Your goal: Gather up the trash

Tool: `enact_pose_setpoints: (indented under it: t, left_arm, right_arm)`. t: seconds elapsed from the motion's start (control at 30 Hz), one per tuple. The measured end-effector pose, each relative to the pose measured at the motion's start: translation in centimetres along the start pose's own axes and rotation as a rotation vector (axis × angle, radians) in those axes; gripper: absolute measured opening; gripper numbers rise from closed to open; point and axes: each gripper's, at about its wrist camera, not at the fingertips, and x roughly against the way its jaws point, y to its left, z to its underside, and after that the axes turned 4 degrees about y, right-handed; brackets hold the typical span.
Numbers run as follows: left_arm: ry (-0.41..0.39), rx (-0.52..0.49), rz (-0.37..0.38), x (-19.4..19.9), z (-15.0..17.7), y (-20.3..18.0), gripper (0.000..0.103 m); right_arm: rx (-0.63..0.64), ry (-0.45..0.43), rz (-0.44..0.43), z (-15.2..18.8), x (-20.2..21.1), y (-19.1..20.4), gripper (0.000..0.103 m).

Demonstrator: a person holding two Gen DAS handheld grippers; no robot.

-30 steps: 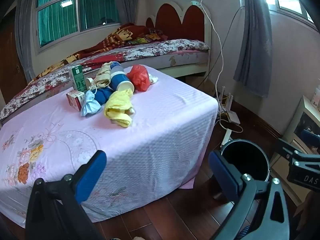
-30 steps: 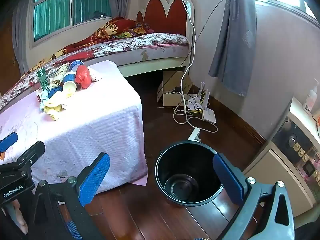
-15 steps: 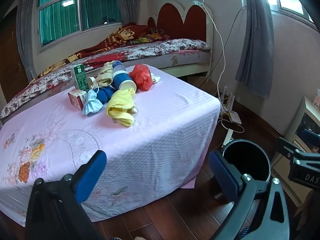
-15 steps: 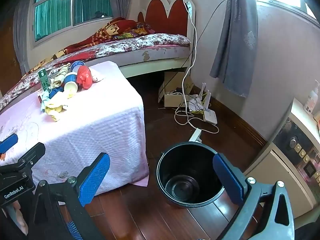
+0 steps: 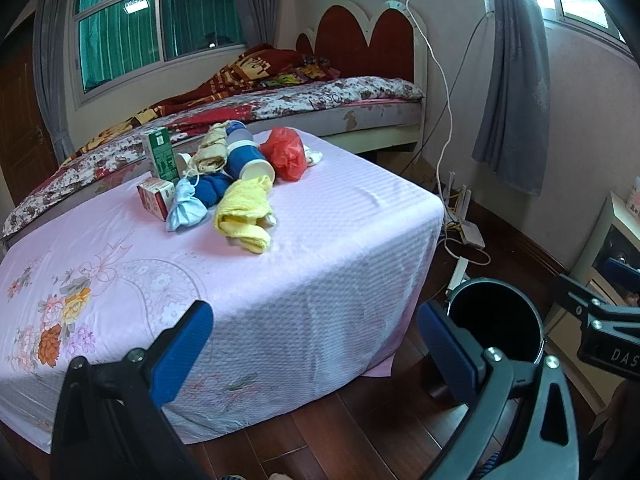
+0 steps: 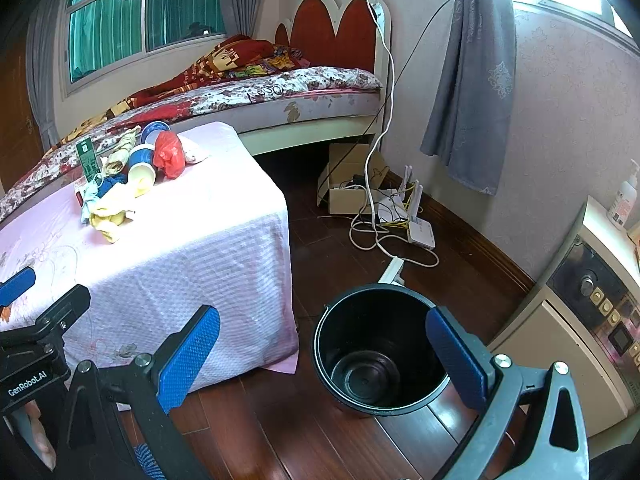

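Note:
A pile of trash lies at the far side of the pink-clothed table (image 5: 320, 248): a yellow cloth (image 5: 244, 212), a red plastic bag (image 5: 286, 154), a blue paper cup (image 5: 250, 158), a light blue wad (image 5: 186, 210), a green carton (image 5: 160, 154) and a small red box (image 5: 156, 198). The pile also shows in the right wrist view (image 6: 128, 176). An empty black bin (image 6: 376, 348) stands on the floor right of the table. My left gripper (image 5: 316, 344) is open and empty before the table's near edge. My right gripper (image 6: 324, 356) is open and empty above the bin.
A bed (image 5: 304, 100) with a red headboard stands behind the table. Cables, a router (image 6: 416, 228) and a cardboard box (image 6: 348, 188) lie on the wood floor by the wall. A white appliance (image 6: 580, 320) stands at the right. Grey curtains hang by the window.
Both grippers have drifted slightly forward; the table and bin sit a little nearer in view. Both stay open and empty.

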Motion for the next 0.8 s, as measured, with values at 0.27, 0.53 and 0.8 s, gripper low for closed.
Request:
enact_pose_setpoints:
  t: [0.27,0.53,0.8]
  left_arm:
    - [0.0,0.001,-0.001,0.01,-0.01,-0.04,0.102]
    - [0.0,0.001,-0.003,0.01,-0.01,-0.03,0.102]
    - [0.001,0.001,-0.003,0.01,0.0,0.04,0.102]
  right_arm:
    - [0.0,0.002,-0.001,-0.04,-0.07,0.1,0.103]
    - [0.002,0.002,-0.001,-0.04,-0.14,0.22,0.103]
    - [0.001,0.002,-0.003,-0.01,-0.23,0.31,0.103]
